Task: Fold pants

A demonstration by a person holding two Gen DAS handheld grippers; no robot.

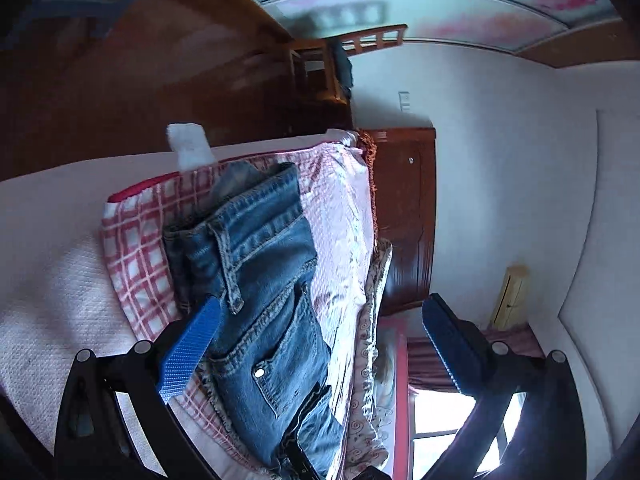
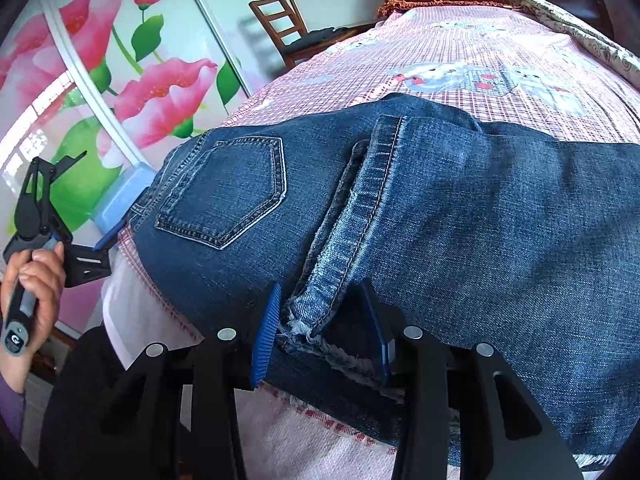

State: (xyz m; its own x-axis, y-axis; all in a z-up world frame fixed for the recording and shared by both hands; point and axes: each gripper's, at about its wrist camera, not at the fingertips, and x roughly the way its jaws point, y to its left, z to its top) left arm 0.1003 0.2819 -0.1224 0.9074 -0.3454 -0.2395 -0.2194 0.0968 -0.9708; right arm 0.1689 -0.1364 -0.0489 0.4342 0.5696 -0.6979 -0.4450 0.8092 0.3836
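Note:
Blue denim jeans (image 2: 460,216) lie folded on the bed, back pocket (image 2: 228,188) up. In the right wrist view my right gripper (image 2: 324,324) straddles the frayed leg hems (image 2: 320,304) at the near edge, blue pads on either side with gaps, not clamped. My left gripper (image 1: 320,320) is wide open, tilted sideways at the waist end of the jeans (image 1: 260,280), with its left pad (image 1: 192,348) by the denim. It also shows in the right wrist view (image 2: 104,240), held in a hand.
The jeans rest on a pink checked sheet (image 2: 460,52) over a white blanket (image 1: 52,280). A wooden chair (image 2: 284,28), a flowered wardrobe door (image 2: 132,80) and a wooden door (image 1: 404,220) stand around the bed.

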